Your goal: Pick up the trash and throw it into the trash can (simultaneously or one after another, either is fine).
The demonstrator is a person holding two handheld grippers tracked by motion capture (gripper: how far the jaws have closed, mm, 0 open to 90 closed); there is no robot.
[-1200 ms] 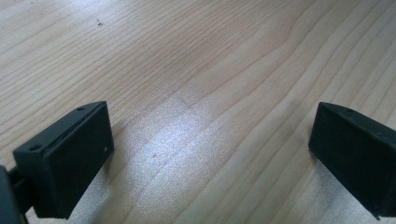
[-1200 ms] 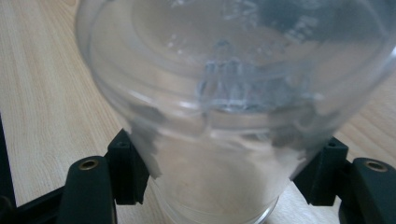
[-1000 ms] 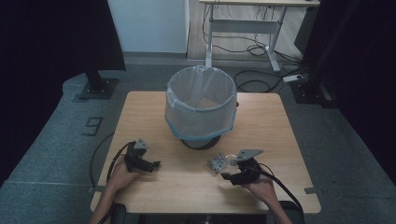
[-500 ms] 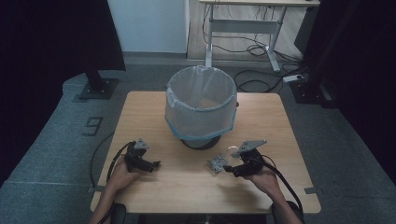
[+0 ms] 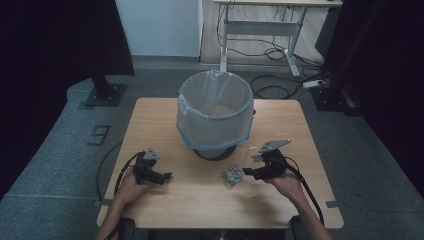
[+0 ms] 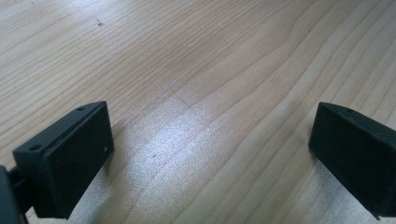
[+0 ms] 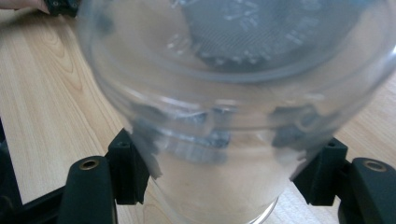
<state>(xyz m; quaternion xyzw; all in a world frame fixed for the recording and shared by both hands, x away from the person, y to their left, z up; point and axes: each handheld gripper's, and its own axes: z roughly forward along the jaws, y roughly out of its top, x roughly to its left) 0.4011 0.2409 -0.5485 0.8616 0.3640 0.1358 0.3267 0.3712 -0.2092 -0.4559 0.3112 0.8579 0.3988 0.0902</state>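
Right gripper view: the right hand-held gripper (image 7: 224, 179) clamps a clear cup (image 7: 233, 93), mouth seemingly pointing away lengthwise.

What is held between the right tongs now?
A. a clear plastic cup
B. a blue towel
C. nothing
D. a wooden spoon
A: in the right gripper view, the right tongs press on both sides of a clear plastic cup, above the wooden table.

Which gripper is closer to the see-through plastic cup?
The right gripper: its jaws clamp the clear, round plastic cup on both sides. The left gripper sits open across the wooden table, far from the cup.
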